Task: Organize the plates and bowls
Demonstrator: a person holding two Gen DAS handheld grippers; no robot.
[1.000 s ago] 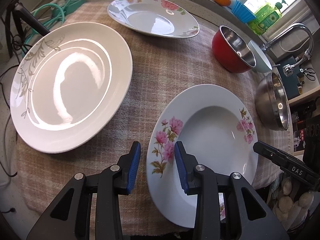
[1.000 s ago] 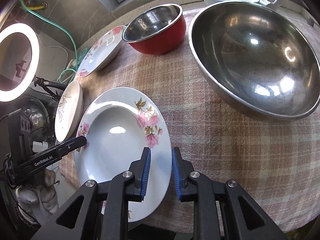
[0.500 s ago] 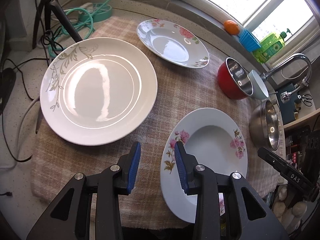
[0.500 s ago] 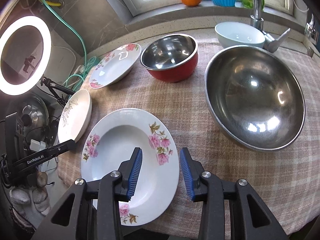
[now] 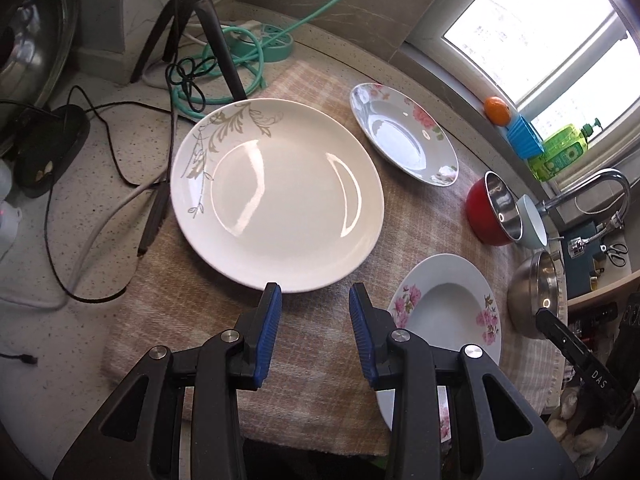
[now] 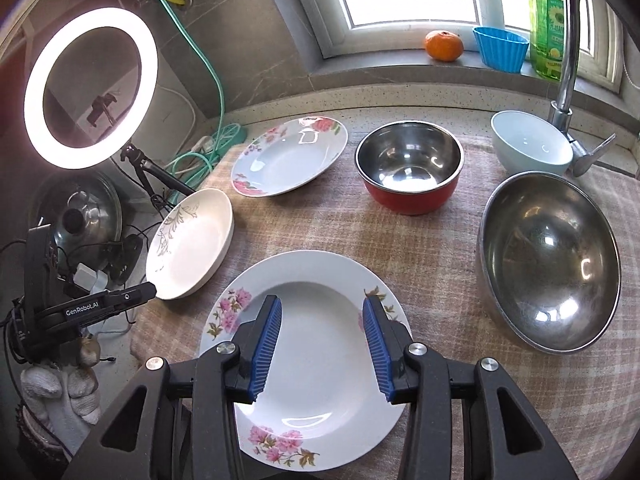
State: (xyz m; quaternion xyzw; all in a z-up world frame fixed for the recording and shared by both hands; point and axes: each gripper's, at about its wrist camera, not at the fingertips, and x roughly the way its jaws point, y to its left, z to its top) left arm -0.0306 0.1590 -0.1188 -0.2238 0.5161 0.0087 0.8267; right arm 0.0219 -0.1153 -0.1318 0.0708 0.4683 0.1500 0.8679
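Checked cloth [image 6: 320,232] covers the counter. Above its near floral plate [image 6: 320,400] hangs the right gripper [image 6: 322,312], jaws spread, empty. Left of that plate, the left gripper [image 5: 315,300] hangs parted, empty; the cream plate [image 5: 276,196] lies beyond-left.

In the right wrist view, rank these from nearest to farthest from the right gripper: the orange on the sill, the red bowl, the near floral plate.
1. Near floral plate, directly beneath the right gripper, whose fingers are open and empty.
2. Red bowl, mid-cloth, ahead and slightly right.
3. Orange, back on the windowsill.
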